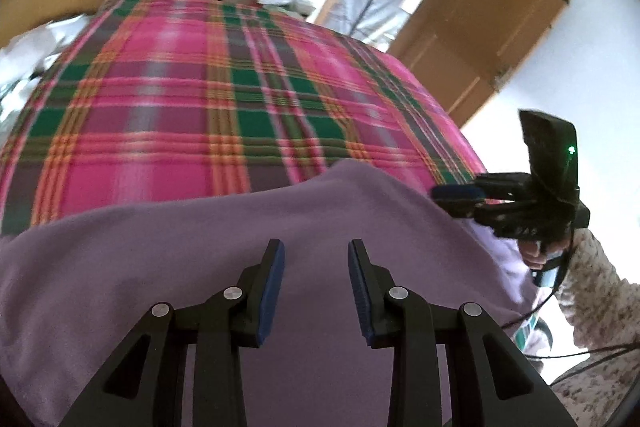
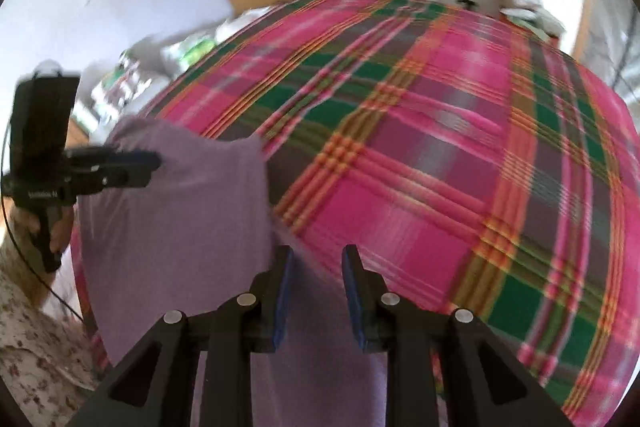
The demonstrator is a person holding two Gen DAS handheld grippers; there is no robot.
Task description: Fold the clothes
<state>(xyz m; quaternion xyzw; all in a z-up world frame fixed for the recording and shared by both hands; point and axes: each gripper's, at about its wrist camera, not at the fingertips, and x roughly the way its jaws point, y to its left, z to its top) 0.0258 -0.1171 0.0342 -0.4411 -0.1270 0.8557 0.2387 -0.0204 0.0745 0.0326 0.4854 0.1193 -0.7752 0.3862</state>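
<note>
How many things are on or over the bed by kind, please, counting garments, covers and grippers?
Purple garment: 1
Plaid bed cover: 1
Grippers: 2, the left gripper and the right gripper, both open
Total: 4

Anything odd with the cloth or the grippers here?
Nothing is damaged or spilled. The purple garment lies on the plaid bedspread, with one edge raised in a hump in the right wrist view. The left gripper and right gripper are both open, holding nothing. Both views are motion-blurred.
</note>
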